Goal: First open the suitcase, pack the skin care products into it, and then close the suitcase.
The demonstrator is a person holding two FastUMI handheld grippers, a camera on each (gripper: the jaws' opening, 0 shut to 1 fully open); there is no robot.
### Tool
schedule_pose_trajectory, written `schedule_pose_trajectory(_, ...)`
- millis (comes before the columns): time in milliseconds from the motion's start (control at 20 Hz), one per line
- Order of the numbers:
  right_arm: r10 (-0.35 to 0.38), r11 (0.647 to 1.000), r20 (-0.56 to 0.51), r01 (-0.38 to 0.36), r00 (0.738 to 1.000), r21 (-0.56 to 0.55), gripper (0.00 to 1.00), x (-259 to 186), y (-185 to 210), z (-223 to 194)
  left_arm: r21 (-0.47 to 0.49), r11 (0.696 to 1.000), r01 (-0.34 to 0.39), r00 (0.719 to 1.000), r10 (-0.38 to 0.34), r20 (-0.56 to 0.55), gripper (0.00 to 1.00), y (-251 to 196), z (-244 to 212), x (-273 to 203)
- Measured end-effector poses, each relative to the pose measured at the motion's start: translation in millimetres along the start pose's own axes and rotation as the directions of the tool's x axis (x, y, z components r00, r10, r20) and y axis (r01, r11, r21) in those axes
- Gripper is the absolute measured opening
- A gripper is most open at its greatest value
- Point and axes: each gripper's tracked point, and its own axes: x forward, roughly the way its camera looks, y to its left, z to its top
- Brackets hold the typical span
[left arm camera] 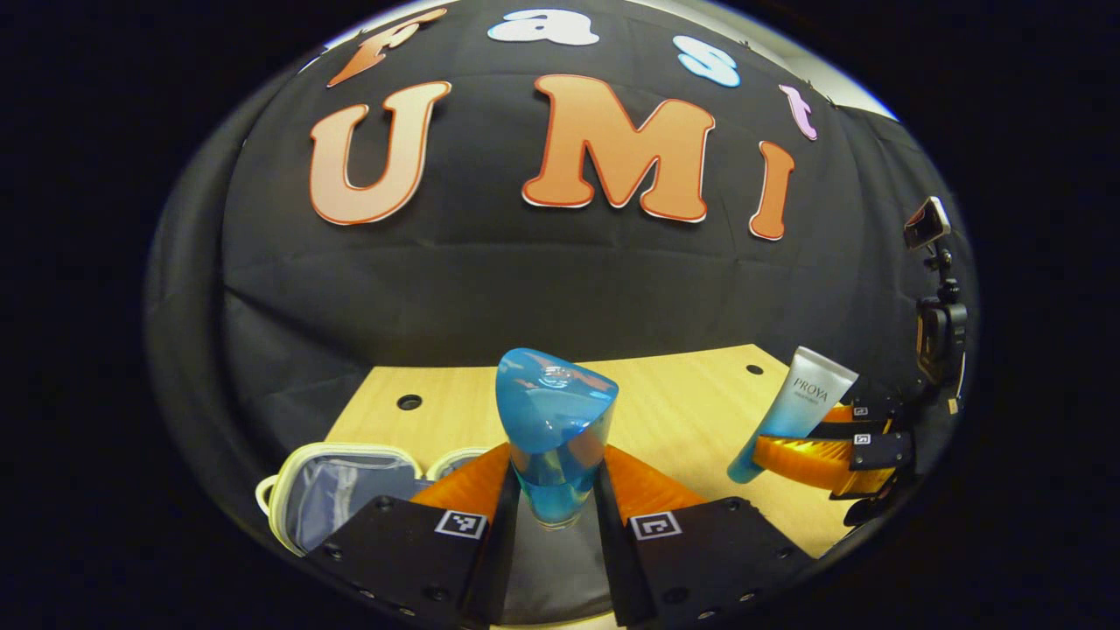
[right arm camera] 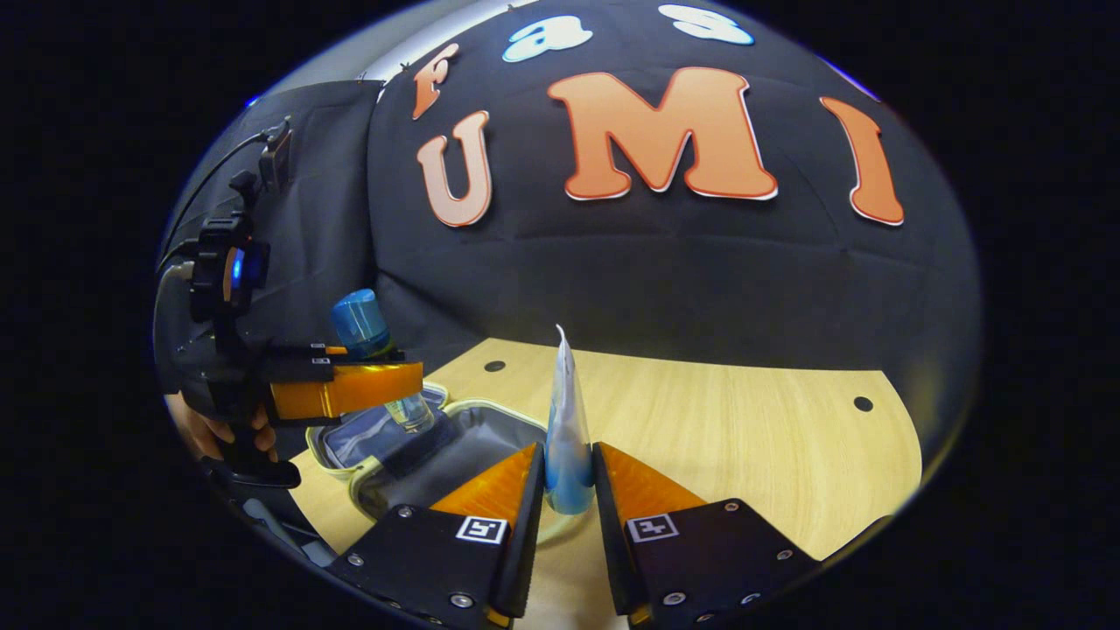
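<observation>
A: We have the left gripper [left arm camera: 556, 490] clenched on the bottle [left arm camera: 555, 437], blue cap up, above the open suitcase [left arm camera: 337, 494].

B: And our right gripper [right arm camera: 567, 490] grasps the tube [right arm camera: 567, 437] edge-on over the counter [right arm camera: 744, 437]. The left gripper view gives its broad face; the right gripper view adds a hand [right arm camera: 219, 433] holding the left gripper.

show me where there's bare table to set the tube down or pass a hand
Bare table stretches from the tube in the right gripper to the far right edge. It is crowded on the other side, where the open suitcase lies under the left gripper holding the bottle.
</observation>
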Motion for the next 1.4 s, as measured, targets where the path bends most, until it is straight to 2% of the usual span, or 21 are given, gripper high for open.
schedule_pose_trajectory(300, 0.032, 0.999, -0.014, -0.032, 0.999, 0.005, 0.36, 18, 51, -10, 0.007, 1.000, -0.002, 0.998, 0.002, -0.067, 0.46, 43, -34, -7)
schedule_pose_trajectory(650, 0.038, 0.999, -0.081, -0.038, 0.996, -0.001, 0.36, 39, 72, -49, 0.020, 0.999, 0.051, 0.985, -0.047, -0.166, 0.45, 47, -89, 9)
schedule_pose_trajectory(900, 0.047, 0.999, -0.131, -0.044, 0.990, 0.026, 0.36, 58, 79, -71, -0.004, 0.996, 0.086, 0.959, -0.084, -0.271, 0.47, 45, -131, 22)
schedule_pose_trajectory(1100, 0.060, 0.998, -0.163, -0.054, 0.985, 0.041, 0.36, 66, 87, -82, -0.019, 0.995, 0.093, 0.929, -0.094, -0.358, 0.45, 46, -154, 24)
schedule_pose_trajectory(1400, 0.057, 0.997, -0.191, -0.045, 0.980, 0.066, 0.36, 74, 91, -97, -0.033, 0.997, 0.074, 0.869, -0.081, -0.489, 0.44, 42, -172, 22)
